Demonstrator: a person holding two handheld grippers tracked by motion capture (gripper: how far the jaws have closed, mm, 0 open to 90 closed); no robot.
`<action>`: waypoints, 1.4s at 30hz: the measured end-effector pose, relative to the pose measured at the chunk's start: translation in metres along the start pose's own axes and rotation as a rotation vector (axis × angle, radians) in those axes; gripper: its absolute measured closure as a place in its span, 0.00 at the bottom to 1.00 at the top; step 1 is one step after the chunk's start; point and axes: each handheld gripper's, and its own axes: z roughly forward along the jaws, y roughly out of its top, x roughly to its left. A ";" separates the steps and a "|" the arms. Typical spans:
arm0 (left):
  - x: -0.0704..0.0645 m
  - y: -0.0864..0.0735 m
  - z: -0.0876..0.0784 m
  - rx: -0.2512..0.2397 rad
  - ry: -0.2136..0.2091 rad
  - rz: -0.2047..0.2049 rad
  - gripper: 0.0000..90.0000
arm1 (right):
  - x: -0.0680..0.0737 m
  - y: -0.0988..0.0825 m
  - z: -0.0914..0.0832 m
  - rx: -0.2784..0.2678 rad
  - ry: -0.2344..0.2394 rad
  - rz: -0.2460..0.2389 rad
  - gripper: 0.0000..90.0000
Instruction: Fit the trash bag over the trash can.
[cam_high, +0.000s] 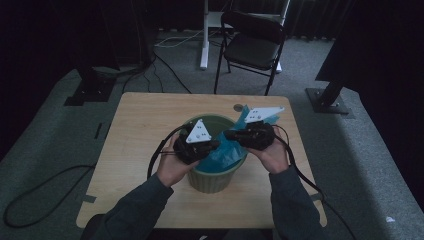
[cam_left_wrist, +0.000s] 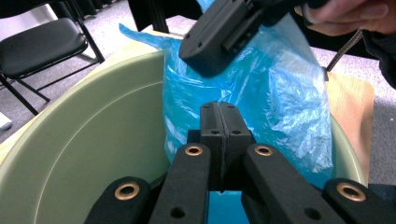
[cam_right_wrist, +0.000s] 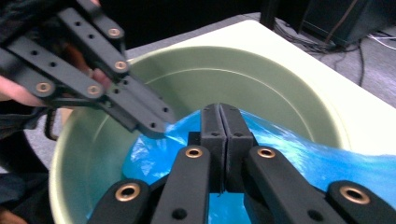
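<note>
In the high view the two grippers cover much of the blue bag (cam_high: 227, 150), and the green bin (cam_high: 214, 180) hides its lower part. Whether the left gripper (cam_left_wrist: 219, 116) pinches any film cannot be told; the same goes for the right gripper (cam_right_wrist: 219, 119). The bin's near wall is cut off at the bottom edge of both gripper views. The person's forearms leave the high view at its bottom edge.
</note>
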 end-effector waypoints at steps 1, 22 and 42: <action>0.000 -0.001 -0.001 0.001 0.001 0.002 1.00 | 0.000 0.000 -0.001 0.004 -0.012 -0.001 1.00; 0.018 -0.029 -0.025 -0.001 0.062 -0.060 1.00 | -0.007 -0.001 -0.010 0.052 -0.202 -0.003 1.00; 0.040 -0.056 -0.044 0.009 0.160 -0.110 1.00 | -0.019 -0.011 -0.018 0.058 -0.304 0.049 1.00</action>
